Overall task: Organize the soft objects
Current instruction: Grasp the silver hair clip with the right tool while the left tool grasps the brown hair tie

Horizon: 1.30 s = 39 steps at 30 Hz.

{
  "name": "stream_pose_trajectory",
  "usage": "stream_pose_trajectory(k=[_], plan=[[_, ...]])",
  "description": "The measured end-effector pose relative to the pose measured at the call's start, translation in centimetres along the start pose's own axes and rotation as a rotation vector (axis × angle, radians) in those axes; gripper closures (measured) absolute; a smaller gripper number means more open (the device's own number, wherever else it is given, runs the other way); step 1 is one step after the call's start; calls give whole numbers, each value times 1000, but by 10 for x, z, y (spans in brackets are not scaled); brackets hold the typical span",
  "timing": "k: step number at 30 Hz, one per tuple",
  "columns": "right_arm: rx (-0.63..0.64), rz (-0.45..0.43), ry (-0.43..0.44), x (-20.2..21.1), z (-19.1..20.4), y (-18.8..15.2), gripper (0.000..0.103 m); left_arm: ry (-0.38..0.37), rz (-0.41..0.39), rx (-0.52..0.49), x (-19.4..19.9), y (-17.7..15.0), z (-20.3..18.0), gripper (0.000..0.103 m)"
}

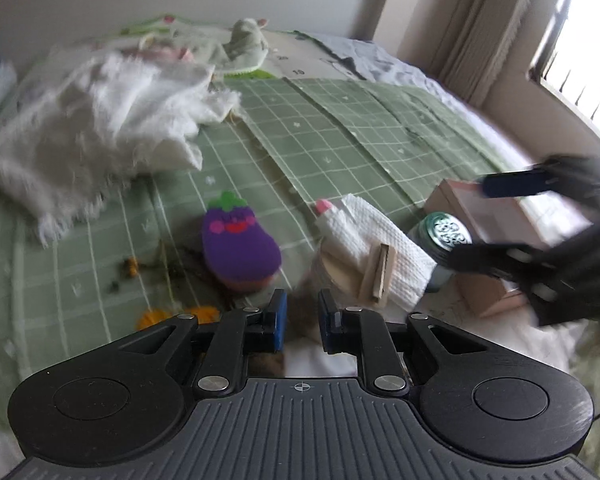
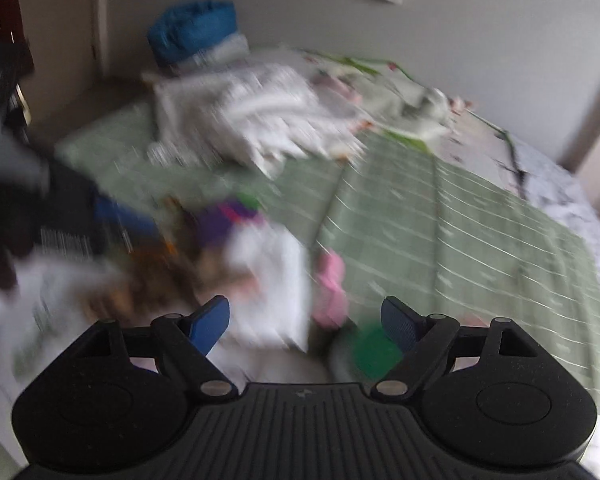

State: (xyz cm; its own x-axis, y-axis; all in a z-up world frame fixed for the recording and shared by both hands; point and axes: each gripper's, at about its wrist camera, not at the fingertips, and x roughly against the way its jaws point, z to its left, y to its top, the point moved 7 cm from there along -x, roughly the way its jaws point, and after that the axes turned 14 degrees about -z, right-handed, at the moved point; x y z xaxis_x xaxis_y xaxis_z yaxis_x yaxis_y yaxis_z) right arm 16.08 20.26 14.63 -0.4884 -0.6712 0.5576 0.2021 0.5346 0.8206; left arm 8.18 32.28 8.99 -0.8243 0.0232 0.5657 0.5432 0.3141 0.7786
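Left wrist view, left to right. White fringed blanket lies crumpled on the far left part of the bed, on the green checked cover. Beyond it, toward the wall, a pale green plush toy sits on a floral cloth. Two small orange pieces lie on the cover just left of the left tool. Left tool: pads nearly together with only a narrow gap, nothing seen between them; hanging above the bed, pointed down at the clutter. Purple eggplant plush rests on the cover just ahead of the left tool, green cap toward the wall. Right of it, a white paper towel is wrapped around something with a pink tip, and a wooden clothespin lies on the towel. Next right, a jar with a patterned metal lid stands beside a pink box. Right tool comes in from the right edge above jar and box, held in a dark glove; its jaws stand wide apart and grip nothing. Right wrist view is heavily motion-blurred: right tool jaws spread, nothing pressed between the pads; blanket, purple plush and a pink object are only smeared shapes on the bed.
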Motion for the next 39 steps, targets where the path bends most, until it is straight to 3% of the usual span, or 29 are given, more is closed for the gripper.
stream_pose_trajectory(k=[3,4,7,10,12,14,20,23,26,29,31,35,39], plan=[[-132,-45,52,-29,6,9,23,-17,13,72,0,-11,13,84],[-171,-47,49,-38,4,8,28,-25,20,87,0,-14,16,84],[-296,39,31,-76,-8,-1,48,-63,22,98,1,-17,18,84],[-366,109,55,-83,-19,-18,54,-102,15,82,1,-17,12,84],[-358,115,98,-75,-17,-28,66,-130,9,65,0,-16,3,84],[-337,135,149,-59,-11,-38,86,-167,1,35,-2,-14,-9,84],[-275,246,213,-13,3,-83,88,-290,40,-194,-6,-32,-68,84],[-293,282,172,0,-9,-109,88,-338,94,-302,-10,-59,-99,84],[-425,315,146,6,-32,-131,87,-377,156,-357,-18,-83,-121,84],[-393,300,61,15,-49,-144,86,-327,181,-405,-32,-96,-131,83],[-313,275,20,21,-53,-148,85,-224,202,-341,-48,-97,-124,83],[-246,250,26,33,-52,-159,79,-45,283,-121,-80,-95,-93,83],[-138,187,30,48,-47,-163,74,-77,291,-71,-94,-98,-97,83]])
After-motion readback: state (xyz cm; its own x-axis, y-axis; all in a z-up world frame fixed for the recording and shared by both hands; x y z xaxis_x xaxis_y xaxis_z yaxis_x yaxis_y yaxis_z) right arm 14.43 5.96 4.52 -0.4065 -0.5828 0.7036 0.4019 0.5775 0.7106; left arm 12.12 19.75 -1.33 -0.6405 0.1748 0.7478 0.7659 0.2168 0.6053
